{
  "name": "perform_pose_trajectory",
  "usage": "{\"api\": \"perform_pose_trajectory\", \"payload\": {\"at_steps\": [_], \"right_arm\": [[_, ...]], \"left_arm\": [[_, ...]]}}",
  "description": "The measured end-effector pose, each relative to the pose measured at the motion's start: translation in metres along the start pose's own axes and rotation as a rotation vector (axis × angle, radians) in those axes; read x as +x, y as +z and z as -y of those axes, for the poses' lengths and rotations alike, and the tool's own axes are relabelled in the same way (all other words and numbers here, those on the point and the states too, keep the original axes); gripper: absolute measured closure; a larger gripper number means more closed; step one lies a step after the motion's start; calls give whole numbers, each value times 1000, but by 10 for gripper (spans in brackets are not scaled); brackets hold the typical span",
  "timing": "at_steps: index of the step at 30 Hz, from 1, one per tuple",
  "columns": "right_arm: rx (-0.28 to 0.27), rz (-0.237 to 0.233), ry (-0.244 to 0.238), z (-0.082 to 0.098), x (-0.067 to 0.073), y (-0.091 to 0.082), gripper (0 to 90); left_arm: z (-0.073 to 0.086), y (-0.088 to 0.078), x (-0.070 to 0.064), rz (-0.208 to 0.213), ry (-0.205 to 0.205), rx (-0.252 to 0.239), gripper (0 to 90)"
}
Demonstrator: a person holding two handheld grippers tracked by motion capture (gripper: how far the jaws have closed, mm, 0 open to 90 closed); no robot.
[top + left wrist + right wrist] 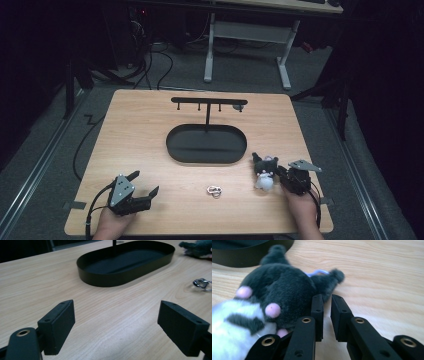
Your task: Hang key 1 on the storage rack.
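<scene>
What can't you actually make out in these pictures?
- Plush toy: right gripper view blurs it; frame edge cuts its white part.
- Right gripper: whether the nearly closed pads pinch any of the toy, unclear.
- Metal ring: too small in high view; cut off in left gripper view.

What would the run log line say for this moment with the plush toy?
left claw: open, nothing in it | right claw: nearly shut beside plush toy, no grip seen | metal ring: on table | tray: bare

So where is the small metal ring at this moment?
In the high view the metal ring lies on the table near its front edge, between the left gripper and the plush toy, in front of the black tray.
</scene>
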State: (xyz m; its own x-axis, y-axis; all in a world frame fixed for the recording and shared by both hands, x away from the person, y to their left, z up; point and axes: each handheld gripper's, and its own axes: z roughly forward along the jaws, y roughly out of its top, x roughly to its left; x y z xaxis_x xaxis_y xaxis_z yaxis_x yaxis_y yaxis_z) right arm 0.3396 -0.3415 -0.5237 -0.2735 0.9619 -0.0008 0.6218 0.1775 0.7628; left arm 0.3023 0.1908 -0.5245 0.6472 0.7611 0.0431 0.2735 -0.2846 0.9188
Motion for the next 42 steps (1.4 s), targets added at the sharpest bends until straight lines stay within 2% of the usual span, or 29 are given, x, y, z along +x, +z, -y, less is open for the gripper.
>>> {"api": "perform_pose_trajectory", "payload": {"at_steps": [5, 11, 13, 15, 16, 18, 21, 23, 24, 25, 26, 29, 31, 32, 34, 36, 38, 40, 42], "right_arm": [[-6, -49, -29, -3, 3, 5, 826], [-9, -61, -30, 1, 6, 2, 820], [-17, -51, -27, 2, 6, -1, 790], [-30, -61, -19, 4, 5, -6, 753], [-36, -64, 0, 6, 6, -10, 700], [-36, -65, 1, 7, 6, -10, 687], [-45, -57, 1, 10, 7, -15, 633], [-52, -53, 9, 12, 6, -19, 611], [-51, -52, 29, 14, 6, -23, 569], [-51, -52, 29, 14, 6, -23, 569], [-53, -47, 35, 18, 7, -27, 520], [-50, -35, 24, 21, 9, -30, 483], [-35, -16, 10, 23, 12, -33, 458], [-20, -6, 6, 23, 14, -36, 453], [-13, -3, 1, 22, 14, -38, 453], [9, -17, -5, 20, 15, -38, 455], [45, 0, -37, 17, 18, -38, 438], [77, -11, -49, 15, 20, -37, 418], [128, -2, -46, 8, 20, -38, 393]], "left_arm": [[0, 0, -2, -5, 15, -4, 156], [1, -1, -1, -9, 2, -16, 172], [1, -1, 0, -4, -1, -21, 175], [1, -1, 0, -4, -2, -16, 172], [1, -1, -2, -11, 6, -20, 173], [1, -1, -3, -11, 18, -20, 175], [0, 2, -5, -17, 31, 5, 172], [1, -1, -5, 2, 37, -15, 176], [2, -2, -5, 7, 39, -27, 175], [2, -3, -5, 3, 38, -34, 175], [2, -3, -4, -2, 27, -41, 171], [1, -2, 1, -2, -11, -35, 170], [1, -2, 3, 9, -26, -30, 172], [1, -3, 4, 41, -15, -33, 155], [1, -3, 3, 45, -9, -33, 153], [0, -1, 2, 41, -5, -17, 151], [0, 0, 2, 28, -8, -14, 150], [-1, 0, 1, 21, -2, -6, 155], [0, 0, -1, 25, 11, -12, 154]]}}
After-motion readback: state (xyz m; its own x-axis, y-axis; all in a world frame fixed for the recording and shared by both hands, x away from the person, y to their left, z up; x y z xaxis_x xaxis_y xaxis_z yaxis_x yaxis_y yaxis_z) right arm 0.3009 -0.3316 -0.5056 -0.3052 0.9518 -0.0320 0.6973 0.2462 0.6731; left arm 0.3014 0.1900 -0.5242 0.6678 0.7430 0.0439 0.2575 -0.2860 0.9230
